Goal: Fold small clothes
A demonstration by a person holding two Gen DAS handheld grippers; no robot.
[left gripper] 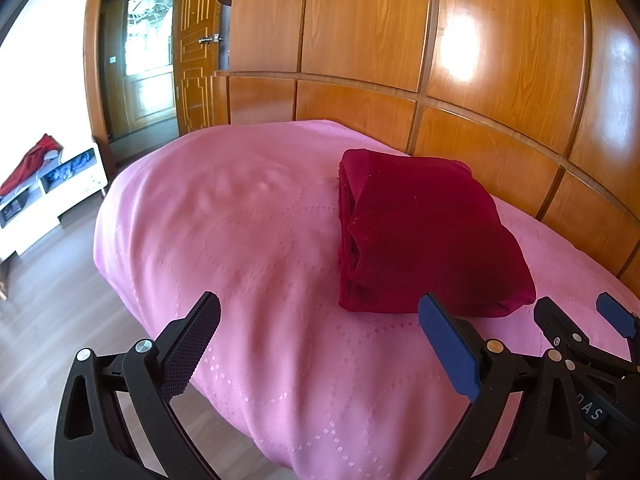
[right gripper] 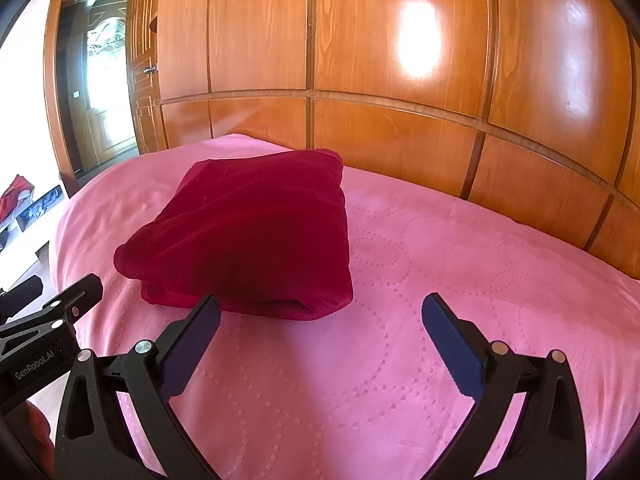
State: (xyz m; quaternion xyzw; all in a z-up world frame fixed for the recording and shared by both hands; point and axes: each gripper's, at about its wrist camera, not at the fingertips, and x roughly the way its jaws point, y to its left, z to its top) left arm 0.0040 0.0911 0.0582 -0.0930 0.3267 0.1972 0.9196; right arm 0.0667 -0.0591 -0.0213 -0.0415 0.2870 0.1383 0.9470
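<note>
A dark red garment (left gripper: 424, 232) lies folded into a thick square bundle on the pink bedspread (left gripper: 240, 240). The right wrist view shows the same garment (right gripper: 248, 236) left of centre on the bedspread (right gripper: 440, 280). My left gripper (left gripper: 320, 312) stands open a little in front of and to the left of the bundle, with nothing between its fingers. My right gripper (right gripper: 322, 312) is open too, just in front of the bundle's near right corner, also empty. The right gripper (left gripper: 580, 320) appears at the right edge of the left wrist view, and the left gripper (right gripper: 52, 292) at the left edge of the right one.
A glossy wooden panelled wall (left gripper: 440, 60) runs along the far side of the bed. A wooden door (left gripper: 192, 40) stands at the back left. A low white cabinet (left gripper: 52, 196) with a red cloth (left gripper: 32, 160) on it stands on the wooden floor (left gripper: 52, 300) left of the bed.
</note>
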